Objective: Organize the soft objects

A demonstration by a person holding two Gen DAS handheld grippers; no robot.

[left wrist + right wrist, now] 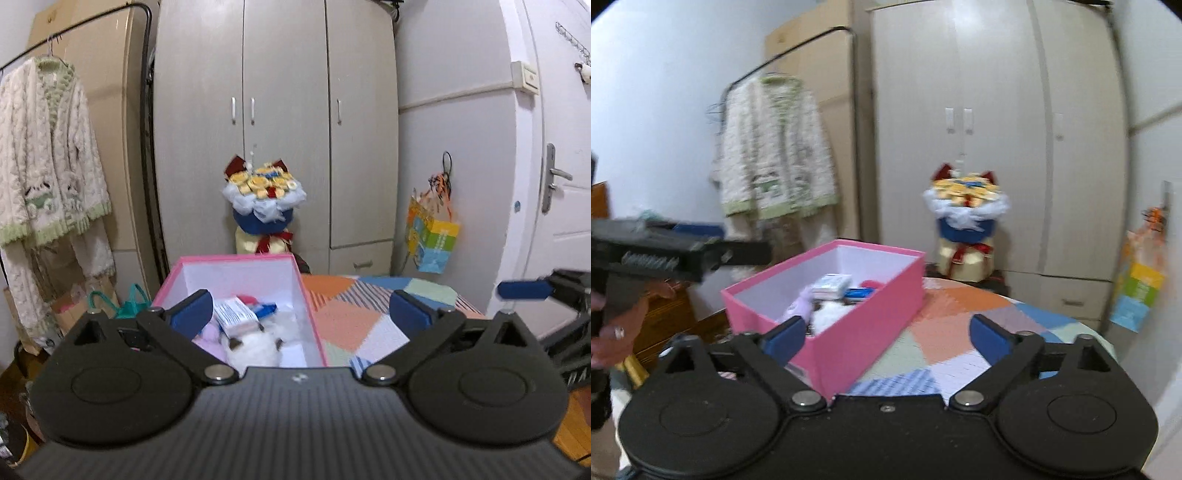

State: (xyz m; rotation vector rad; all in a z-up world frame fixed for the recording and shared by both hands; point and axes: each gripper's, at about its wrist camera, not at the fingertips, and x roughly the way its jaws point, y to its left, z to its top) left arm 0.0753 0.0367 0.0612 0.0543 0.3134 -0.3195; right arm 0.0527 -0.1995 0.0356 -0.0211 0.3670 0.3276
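Both the left gripper [301, 310] and right gripper [888, 334] stood spread, empty. The pink box [871, 314] holding soft toys [251, 345] sat at the table's [960, 332] left edge; patchwork cloth right of it lay bare.

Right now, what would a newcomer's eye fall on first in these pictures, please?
The pink box on the patchwork tablecloth, open and holding soft toys and packets. Behind it, a bouquet stands before the grey wardrobe. A fluffy cardigan hangs at left.
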